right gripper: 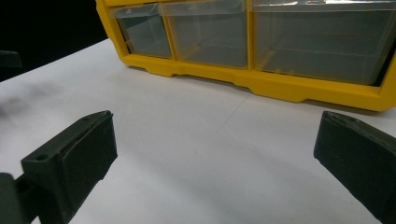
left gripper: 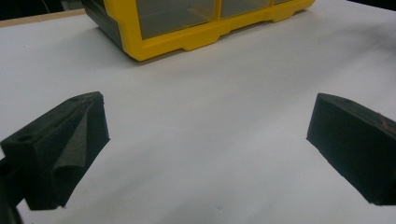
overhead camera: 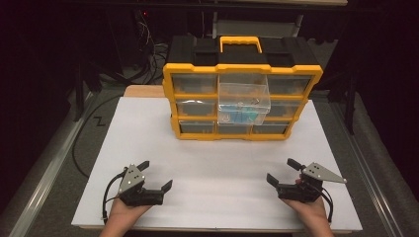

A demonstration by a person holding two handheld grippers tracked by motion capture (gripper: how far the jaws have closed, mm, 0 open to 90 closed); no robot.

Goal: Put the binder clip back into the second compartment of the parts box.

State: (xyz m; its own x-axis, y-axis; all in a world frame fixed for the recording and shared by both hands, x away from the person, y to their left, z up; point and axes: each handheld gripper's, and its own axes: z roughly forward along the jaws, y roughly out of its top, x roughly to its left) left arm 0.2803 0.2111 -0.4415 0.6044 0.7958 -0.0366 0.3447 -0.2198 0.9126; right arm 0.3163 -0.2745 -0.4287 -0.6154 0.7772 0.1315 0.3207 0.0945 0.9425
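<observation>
A yellow and black drawer organizer [overhead camera: 197,133] stands at the back of the white table top [overhead camera: 217,163], with a yellow carry handle [overhead camera: 240,43]. Its middle clear drawer [overhead camera: 244,101] is pulled out toward me, and small parts and something blue show inside. My left gripper [overhead camera: 155,175] rests at the front left in a hand, jaws wide apart and empty. My right gripper [overhead camera: 283,171] sits at the front right, also open and empty. The organizer's yellow base [left gripper: 187,39] shows ahead of the left gripper [left gripper: 205,140]. Its bottom clear drawers [right gripper: 322,42] lie ahead of the right gripper [right gripper: 215,158].
Cables [overhead camera: 89,143] trail over the grey floor at the left of the table. A wooden board edge [overhead camera: 143,91] shows behind the white top. Dark metal frame legs [overhead camera: 352,98] stand to the right of the organizer.
</observation>
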